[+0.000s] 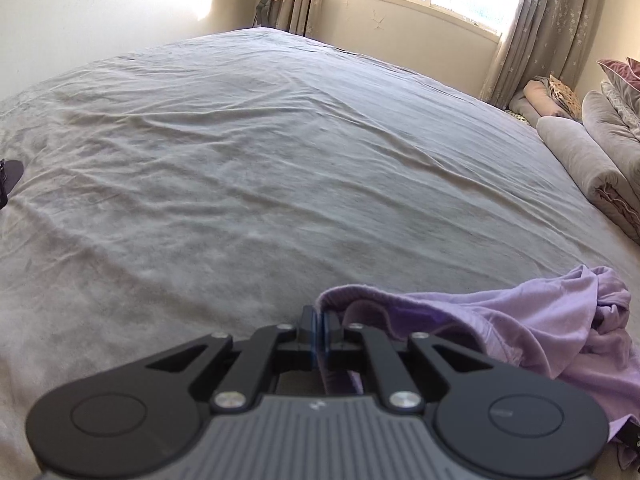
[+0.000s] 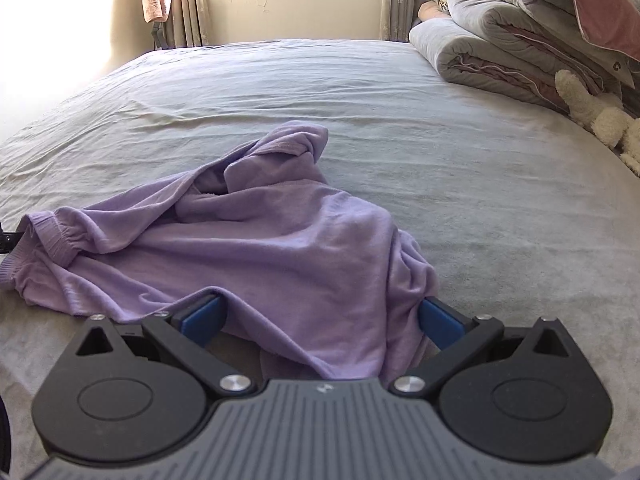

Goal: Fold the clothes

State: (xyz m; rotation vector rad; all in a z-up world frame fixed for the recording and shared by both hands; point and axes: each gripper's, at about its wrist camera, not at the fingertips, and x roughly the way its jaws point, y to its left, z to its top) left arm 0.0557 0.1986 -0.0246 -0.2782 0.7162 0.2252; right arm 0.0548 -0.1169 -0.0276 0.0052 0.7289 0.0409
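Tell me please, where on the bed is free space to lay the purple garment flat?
The grey bedsheet is bare from the crumpled purple garment up to the window wall, and leftward to the bed's edge. The right side is crowded: rolled quilts and a plush toy.

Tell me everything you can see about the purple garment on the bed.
The purple garment is a soft lilac knit, with ribbed cuffs or hems showing at its left side. It lies crumpled and unfolded on the grey bedsheet. The left gripper has its jaws shut on a ribbed edge. The right gripper is open, its blue pads on either side of the near bunch.
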